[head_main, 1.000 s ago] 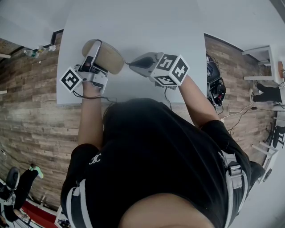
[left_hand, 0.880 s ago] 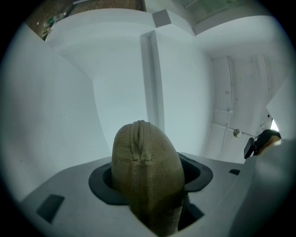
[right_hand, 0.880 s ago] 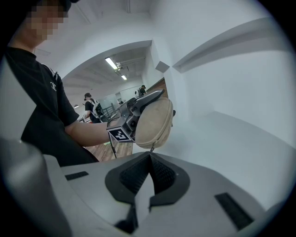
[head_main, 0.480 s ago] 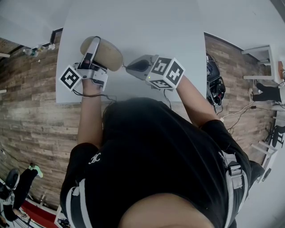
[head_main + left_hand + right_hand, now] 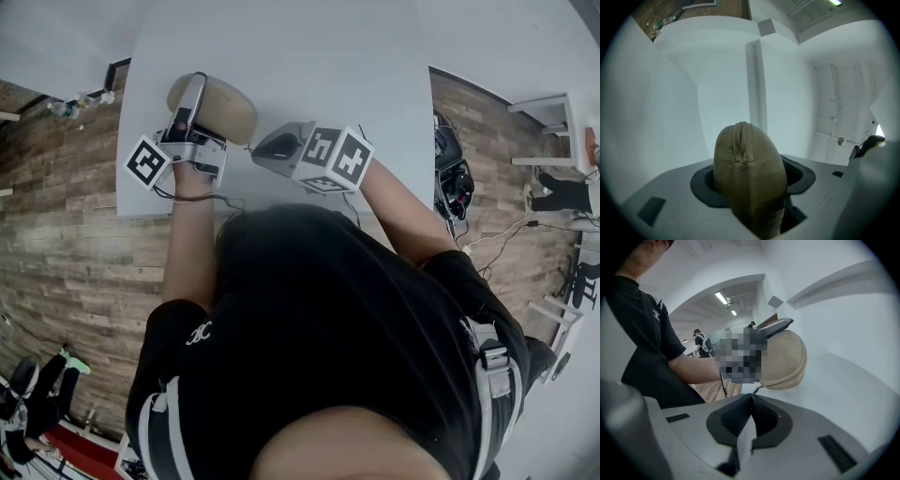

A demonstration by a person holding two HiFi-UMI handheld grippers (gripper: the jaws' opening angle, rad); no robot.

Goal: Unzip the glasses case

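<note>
A tan fabric glasses case lies near the front left of the white table. My left gripper is shut on its left end, one finger across the top. In the left gripper view the case fills the space between the jaws, zipper seam facing the camera. My right gripper sits just right of the case at its near edge. Seen from the right gripper view, the right gripper is shut on the small dark zipper pull, which hangs from the case.
The table's front edge runs just below both grippers, with a black cable lying along it. Wooden floor surrounds the table. Dark bags and white furniture stand to the right. People stand far back in the right gripper view.
My right gripper has moved left and toward the person along the case's near edge, still shut on the pull. The left gripper and case barely shifted.
</note>
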